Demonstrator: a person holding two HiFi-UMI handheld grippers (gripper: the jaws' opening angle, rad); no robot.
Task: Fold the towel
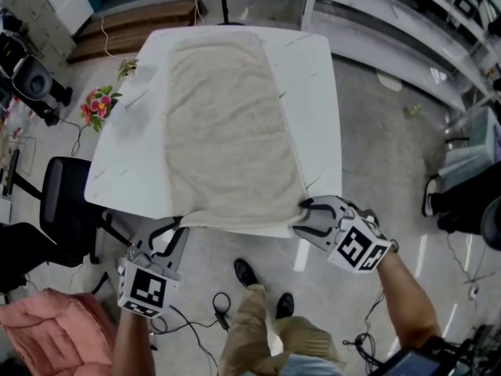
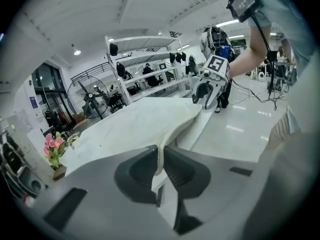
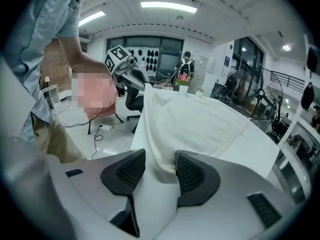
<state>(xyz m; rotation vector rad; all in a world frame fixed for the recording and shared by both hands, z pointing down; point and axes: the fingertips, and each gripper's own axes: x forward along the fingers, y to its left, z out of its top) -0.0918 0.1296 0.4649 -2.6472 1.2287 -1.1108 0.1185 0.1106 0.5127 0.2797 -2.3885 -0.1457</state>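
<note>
A pale beige towel [image 1: 227, 124] lies spread lengthwise down the middle of the white worktop [image 1: 313, 92], its far end close to the far edge and its near end reaching the edge by the person. The left tongs [image 1: 174, 229] are clenched on the towel's near left corner: in the left gripper view a thin fold of cloth is pinched upright between the two dark pads and runs back up to the sheet. The right tongs [image 1: 307, 214] sit at the near right corner with the jaws apart. In the right gripper view the towel's thick hem lies in the gap, resting against one pad and clear of the other, so nothing is gripped there. The only container in sight is a small brownish pot [image 2: 59, 171] off the worktop's left side, holding pink flowers [image 1: 95, 104] with green leaves. A black chair [image 1: 66, 210] stands near the worktop's near left corner.
</note>
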